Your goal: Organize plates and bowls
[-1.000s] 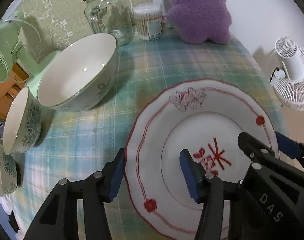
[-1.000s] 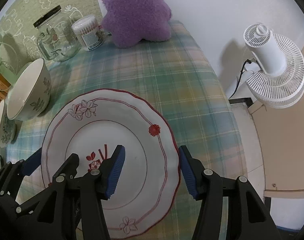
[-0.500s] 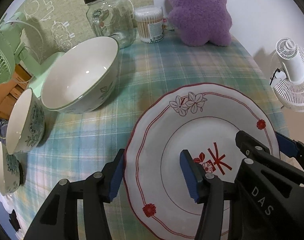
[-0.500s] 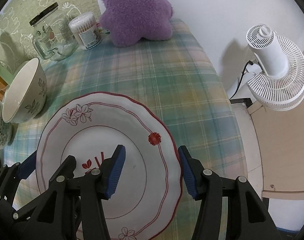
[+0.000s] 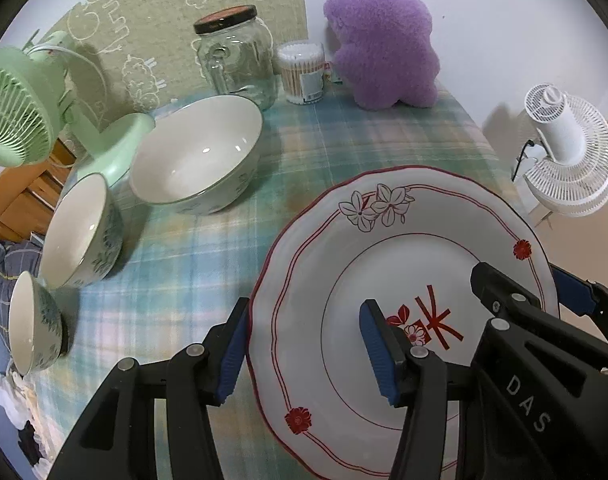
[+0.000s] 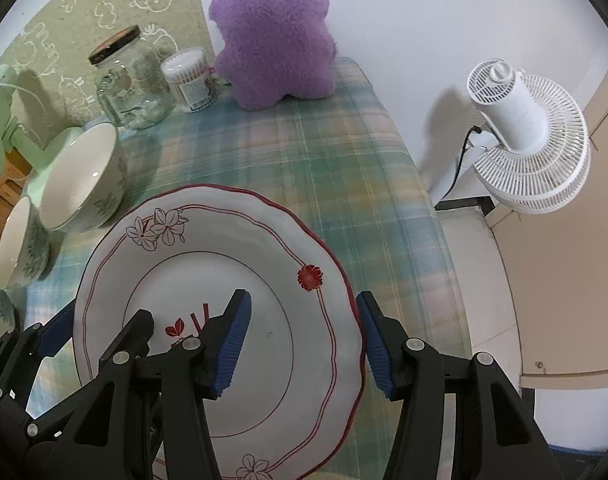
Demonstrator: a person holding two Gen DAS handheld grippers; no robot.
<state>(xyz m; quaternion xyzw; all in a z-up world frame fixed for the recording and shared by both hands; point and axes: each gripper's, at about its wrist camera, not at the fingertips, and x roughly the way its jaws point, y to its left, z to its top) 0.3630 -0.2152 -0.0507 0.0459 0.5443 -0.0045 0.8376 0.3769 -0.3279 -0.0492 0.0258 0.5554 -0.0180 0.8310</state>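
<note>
Left wrist view shows your left hand-held gripper (image 5: 304, 344) about half open, its two blue pads straddling the left rim of the plate (image 5: 344, 264), one pad outside the edge and one over the plate's face. Your right hand-held gripper (image 6: 302, 344) is set the same way across the right rim, so the plate is gripped at both sides above the plaid-covered table (image 5: 344, 140). White letters "DAS" (image 5: 528, 402) read on the right hand-held gripper's black body. One plate, white with red line trim and flowers. Three bowls stand in a row to its left: a large bowl (image 5: 196, 160), a medium bowl (image 5: 80, 232) and a small bowl (image 5: 32, 324). The label on the cotton swab tub (image 5: 302, 72) is too small to read.
</note>
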